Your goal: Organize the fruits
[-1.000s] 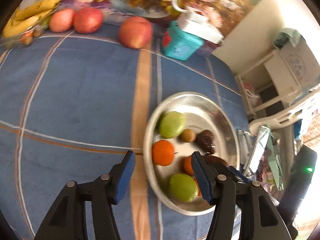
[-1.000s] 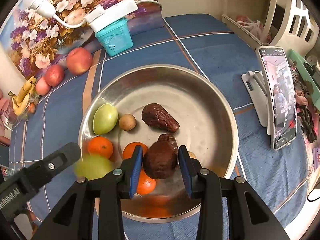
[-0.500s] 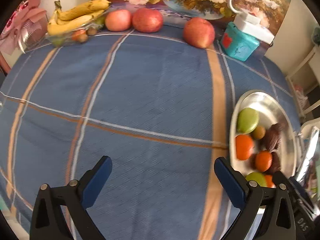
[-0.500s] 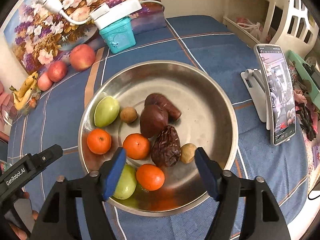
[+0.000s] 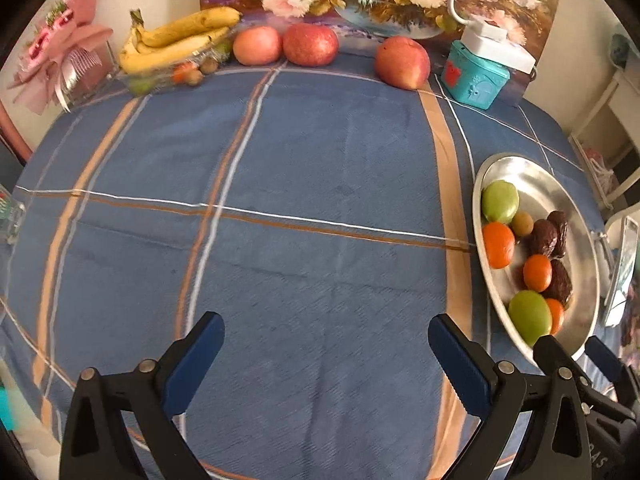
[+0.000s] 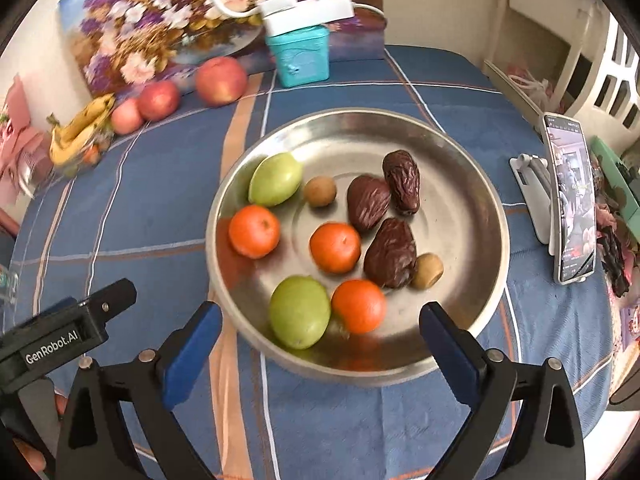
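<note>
Blue plaid cloth covers the bench (image 5: 320,184), where I hold my left tongs (image 5: 324,344) wide open and empty over bare cloth, my right tongs (image 6: 320,330) likewise gaping empty at the near rim of the steel plate (image 6: 472,184) of fruits (image 6: 335,247).

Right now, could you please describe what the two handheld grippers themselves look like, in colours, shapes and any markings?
Both look alike. The left gripper and right gripper each have two black plastic arms with silver rivets, ending in flat dark blue fingertip pads. In the right wrist view the left gripper's black body carries a white "GenRobot.AI" label. No cables or sleeves are visible.
</note>
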Available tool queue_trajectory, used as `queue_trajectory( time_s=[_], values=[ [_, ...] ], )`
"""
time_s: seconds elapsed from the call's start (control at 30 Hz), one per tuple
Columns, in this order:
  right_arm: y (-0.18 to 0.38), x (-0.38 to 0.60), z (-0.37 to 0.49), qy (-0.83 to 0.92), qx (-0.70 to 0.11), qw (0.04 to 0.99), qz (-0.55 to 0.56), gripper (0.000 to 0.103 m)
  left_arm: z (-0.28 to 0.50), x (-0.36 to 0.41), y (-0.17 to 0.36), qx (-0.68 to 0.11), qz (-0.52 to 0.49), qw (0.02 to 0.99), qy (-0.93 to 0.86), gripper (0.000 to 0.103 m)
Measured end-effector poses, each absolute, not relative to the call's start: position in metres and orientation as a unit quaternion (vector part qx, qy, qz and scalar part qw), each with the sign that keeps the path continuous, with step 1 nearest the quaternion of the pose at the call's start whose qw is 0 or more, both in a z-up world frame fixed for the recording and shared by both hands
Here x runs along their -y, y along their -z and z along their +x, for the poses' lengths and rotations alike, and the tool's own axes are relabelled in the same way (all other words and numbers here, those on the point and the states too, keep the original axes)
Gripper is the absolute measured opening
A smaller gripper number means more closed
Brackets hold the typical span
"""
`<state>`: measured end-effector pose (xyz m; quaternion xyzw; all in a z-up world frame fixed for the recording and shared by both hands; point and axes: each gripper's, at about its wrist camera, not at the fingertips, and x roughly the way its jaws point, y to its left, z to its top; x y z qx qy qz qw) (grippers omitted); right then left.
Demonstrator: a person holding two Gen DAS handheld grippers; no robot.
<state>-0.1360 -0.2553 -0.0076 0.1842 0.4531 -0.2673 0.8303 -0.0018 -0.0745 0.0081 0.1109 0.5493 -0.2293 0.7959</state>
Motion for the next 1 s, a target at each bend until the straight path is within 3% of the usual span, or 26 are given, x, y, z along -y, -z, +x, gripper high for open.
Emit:
queue_trajectory(
  time_s=[1.0],
  values=[
    [0.015, 0.241, -0.156, 0.275, -0.465, 0.824, 0.169, 0.099, -0.029, 0.064, 0.000, -0.565, 0.191, 0.787, 0.159, 0.103]
  ],
)
